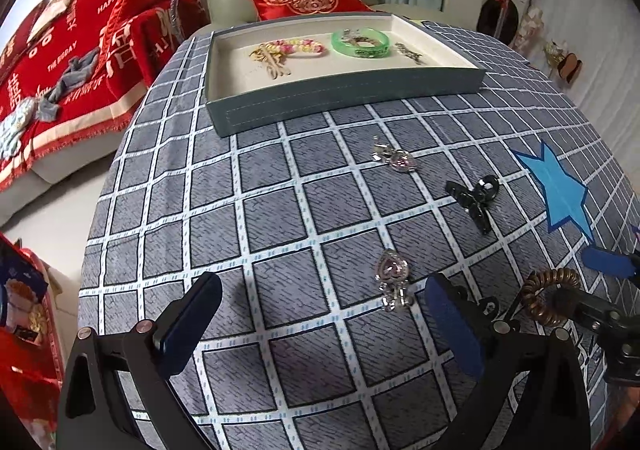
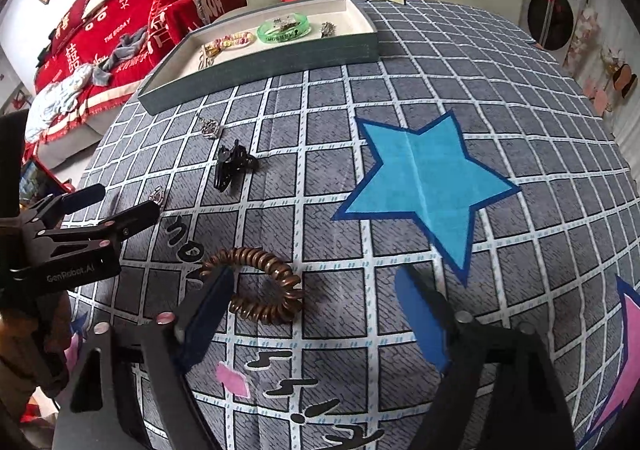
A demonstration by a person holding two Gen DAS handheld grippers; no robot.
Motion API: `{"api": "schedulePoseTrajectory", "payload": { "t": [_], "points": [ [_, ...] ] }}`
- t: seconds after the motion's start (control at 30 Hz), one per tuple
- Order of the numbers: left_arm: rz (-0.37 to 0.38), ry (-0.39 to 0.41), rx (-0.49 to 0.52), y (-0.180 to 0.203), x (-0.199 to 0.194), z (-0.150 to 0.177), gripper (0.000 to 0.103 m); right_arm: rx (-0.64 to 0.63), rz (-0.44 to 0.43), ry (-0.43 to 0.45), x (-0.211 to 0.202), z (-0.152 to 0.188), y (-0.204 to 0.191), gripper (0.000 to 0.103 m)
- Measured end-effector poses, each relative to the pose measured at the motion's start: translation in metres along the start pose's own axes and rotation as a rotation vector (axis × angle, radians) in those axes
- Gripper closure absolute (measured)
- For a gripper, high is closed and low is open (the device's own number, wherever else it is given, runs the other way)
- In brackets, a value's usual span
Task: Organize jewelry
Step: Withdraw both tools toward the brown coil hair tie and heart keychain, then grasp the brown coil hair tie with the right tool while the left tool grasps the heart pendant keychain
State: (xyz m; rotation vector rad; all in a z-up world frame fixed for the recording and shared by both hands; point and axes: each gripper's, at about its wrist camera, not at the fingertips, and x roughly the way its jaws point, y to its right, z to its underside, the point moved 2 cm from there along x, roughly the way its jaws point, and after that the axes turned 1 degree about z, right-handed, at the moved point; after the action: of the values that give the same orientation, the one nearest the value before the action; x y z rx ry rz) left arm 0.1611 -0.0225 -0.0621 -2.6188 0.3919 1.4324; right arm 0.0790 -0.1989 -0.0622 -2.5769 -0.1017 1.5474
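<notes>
Hair coil (image 2: 256,286), brown, lies flat near the blue star (image 2: 424,185), ring axis upward, touching the wide-open right gripper's (image 2: 316,314) left finger; the left gripper (image 1: 324,318) gapes empty beside a heart pendant (image 1: 392,274), tray (image 1: 344,97) beyond.

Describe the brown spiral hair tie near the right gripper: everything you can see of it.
The spiral hair tie is a glossy bronze-brown coil, plastic by its look, closed into a ring with an open middle. It lies flat on the checked tablecloth, outside the tray. The right gripper is open; its left finger overlaps the coil's near-left edge, though contact is unclear. In the left wrist view it shows at the right, beside the left gripper.
</notes>
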Motion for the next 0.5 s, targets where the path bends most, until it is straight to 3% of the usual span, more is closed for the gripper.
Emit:
{"api": "schedulePoseTrajectory", "payload": {
  "t": [0.17,0.27,0.5],
  "points": [
    [-0.003,-0.003,0.029,0.008,0.002,0.001,0.005,-0.077,0.045,0.008,0.002,0.003,-0.012,0.029],
    [0.012,0.001,0.035,0.011,0.0,0.002,0.012,-0.126,0.073,0.013,0.001,0.007,-0.019,0.039],
    [0.057,0.009,0.068,0.02,-0.005,0.004,0.036,-0.172,0.088,0.02,-0.002,0.01,-0.028,0.078]
  ]
}}
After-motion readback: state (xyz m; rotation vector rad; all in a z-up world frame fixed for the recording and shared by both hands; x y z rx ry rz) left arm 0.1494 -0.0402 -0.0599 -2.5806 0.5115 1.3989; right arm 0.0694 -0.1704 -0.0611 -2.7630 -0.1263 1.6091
